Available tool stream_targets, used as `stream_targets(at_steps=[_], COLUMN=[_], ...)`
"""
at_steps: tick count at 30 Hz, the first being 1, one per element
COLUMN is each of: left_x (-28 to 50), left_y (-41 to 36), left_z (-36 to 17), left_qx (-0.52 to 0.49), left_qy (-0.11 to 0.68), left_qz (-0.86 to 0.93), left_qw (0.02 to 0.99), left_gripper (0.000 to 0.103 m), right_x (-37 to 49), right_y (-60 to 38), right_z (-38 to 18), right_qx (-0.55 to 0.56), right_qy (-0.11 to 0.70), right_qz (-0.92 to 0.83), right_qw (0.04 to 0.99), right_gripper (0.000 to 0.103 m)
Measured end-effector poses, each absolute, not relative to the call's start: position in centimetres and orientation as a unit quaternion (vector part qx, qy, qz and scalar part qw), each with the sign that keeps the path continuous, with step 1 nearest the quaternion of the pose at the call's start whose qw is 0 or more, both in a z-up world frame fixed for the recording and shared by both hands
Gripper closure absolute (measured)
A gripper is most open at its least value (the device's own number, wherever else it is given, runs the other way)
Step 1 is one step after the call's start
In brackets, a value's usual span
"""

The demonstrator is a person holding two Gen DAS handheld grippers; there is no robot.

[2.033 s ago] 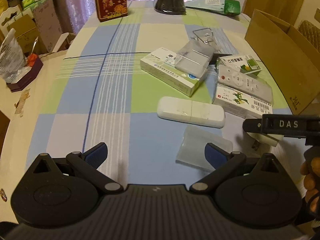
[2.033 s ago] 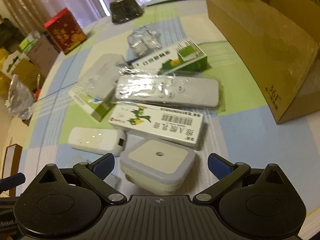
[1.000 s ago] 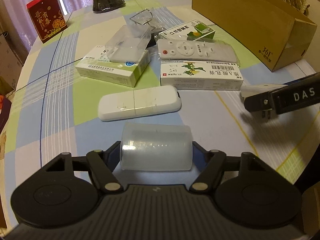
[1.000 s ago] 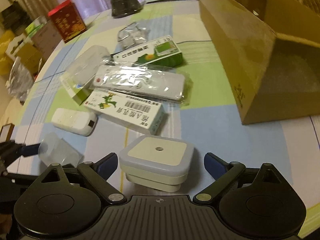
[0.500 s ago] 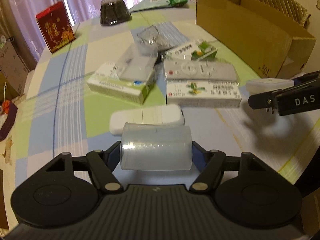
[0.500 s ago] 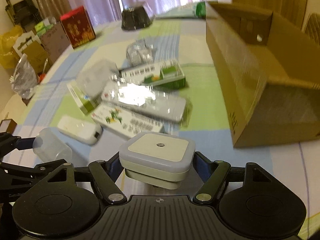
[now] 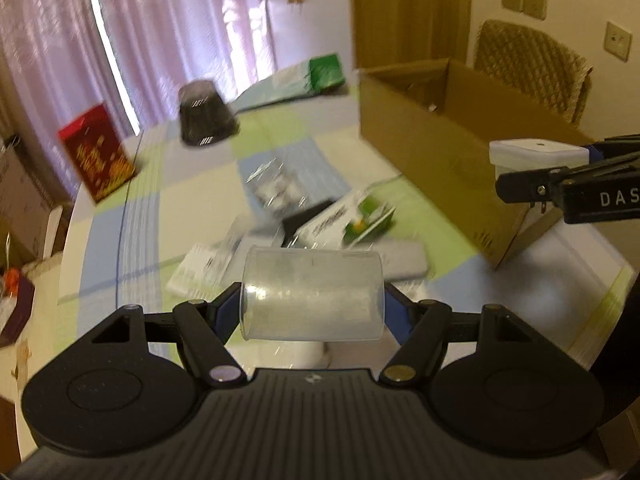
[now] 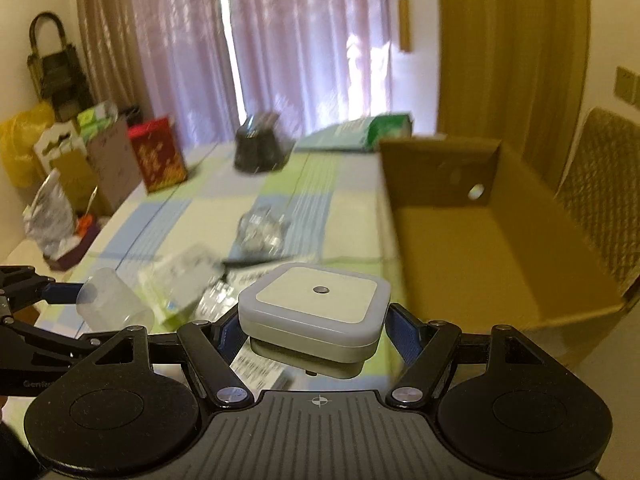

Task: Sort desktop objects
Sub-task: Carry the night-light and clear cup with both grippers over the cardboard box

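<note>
Moved: both grippers are lifted higher above the table than before.
Left gripper (image 7: pixel 312 314): clamps clear plastic case (image 7: pixel 312 294), frame centre.
Right gripper (image 8: pixel 314 330): clamps white night light (image 8: pixel 314 306), cardboard box (image 8: pixel 480 240) at right.

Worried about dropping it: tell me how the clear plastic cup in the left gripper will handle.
The clear plastic cup looks thin-walled, so probably light and easily squashed. Smooth and round, it may slip sideways in the left gripper, and would likely roll if set down lying on its side.

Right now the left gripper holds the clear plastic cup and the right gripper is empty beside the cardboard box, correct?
Not quite. The left gripper does hold the clear plastic cup, but the right gripper is not empty: it is shut on the square white night light, held up near the open cardboard box. The right wrist view shows it.
</note>
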State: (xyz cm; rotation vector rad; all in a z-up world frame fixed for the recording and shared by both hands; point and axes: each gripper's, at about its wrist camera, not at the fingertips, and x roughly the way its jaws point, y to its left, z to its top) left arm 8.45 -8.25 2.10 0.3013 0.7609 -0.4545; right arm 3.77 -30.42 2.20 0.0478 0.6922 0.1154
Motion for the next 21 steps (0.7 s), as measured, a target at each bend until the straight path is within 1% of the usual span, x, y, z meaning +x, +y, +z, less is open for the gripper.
stream_targets(at_steps=[7, 13, 17, 21], left_x=[9.9, 11.9, 13.5, 15.4], left_y=[-13.9, -20.1, -24.6, -28.6], left_z=[5.6, 7.6, 7.6, 6.5], left_qx=[0.15, 0.157, 0.175, 0.197], left_qy=[0.327, 0.304, 0.296, 0.296], left_qz=[-0.267, -0.317, -0.346, -0.37], left_qw=[0.894, 0.884, 0.873, 0.858], left_gripper=[0.035, 0.035, 0.035, 0.035], right_x=[4.9, 6.2, 6.9, 7.4], right_y=[-35.6, -41.0, -43.7, -45.6], right_z=[4.9, 5.2, 4.4, 3.2], right_qx=[0.031, 0.035, 0.035, 0.038], right_qy=[0.308, 0.307, 0.318, 0.331], right_qz=[0.013, -0.026, -0.04, -0.045], right_qw=[0.951, 0.951, 0.947, 0.942], right_gripper=[0.031, 0.031, 0.03, 0.03])
